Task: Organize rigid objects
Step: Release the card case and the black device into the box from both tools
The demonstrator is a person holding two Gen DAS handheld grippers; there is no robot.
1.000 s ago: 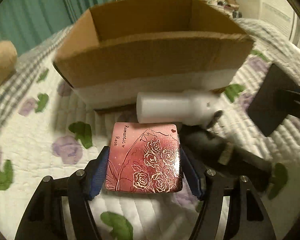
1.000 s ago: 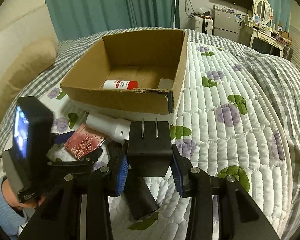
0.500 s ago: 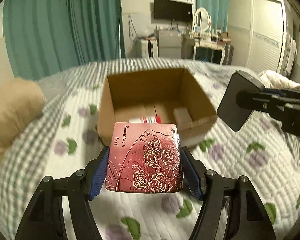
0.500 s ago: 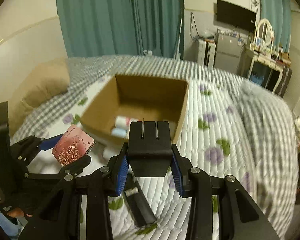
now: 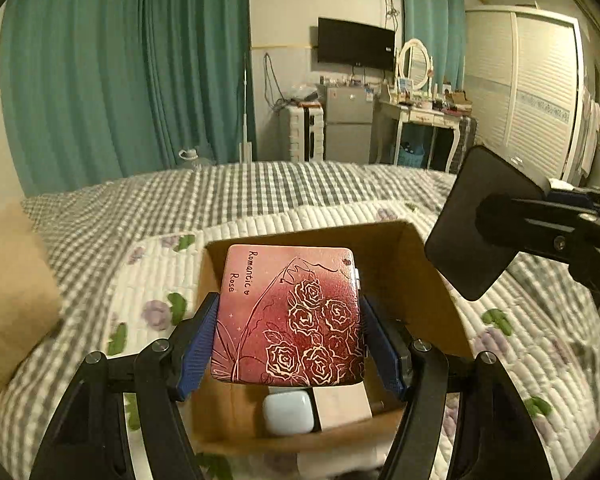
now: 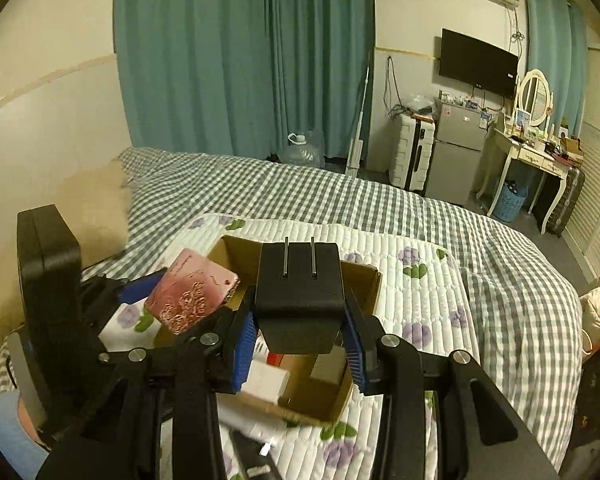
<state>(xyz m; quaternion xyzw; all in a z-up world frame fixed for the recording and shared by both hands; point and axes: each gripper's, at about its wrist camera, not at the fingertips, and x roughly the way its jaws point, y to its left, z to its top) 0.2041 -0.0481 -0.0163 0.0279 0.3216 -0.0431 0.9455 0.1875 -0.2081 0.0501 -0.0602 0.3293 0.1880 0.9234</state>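
Both tools loaded, both above the box (image 5: pixel 416 264) on the bed (image 6: pixel 440 296). Left tool (image 5: pixel 288 332) clamps the rose tin (image 5: pixel 288 312); right tool (image 6: pixel 300 332) clamps the plug (image 6: pixel 300 292). White case (image 5: pixel 288 414) sits in the box bottom, near wall.

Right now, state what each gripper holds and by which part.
Left gripper clamps the pink rose tin by its two side edges. Right gripper clamps the black plug adapter by its side faces, prongs pointing away.

Teal curtains (image 5: pixel 120 80), wall television (image 5: pixel 355 43), vanity mirror (image 6: pixel 534 98), white suitcase (image 6: pixel 414 154).
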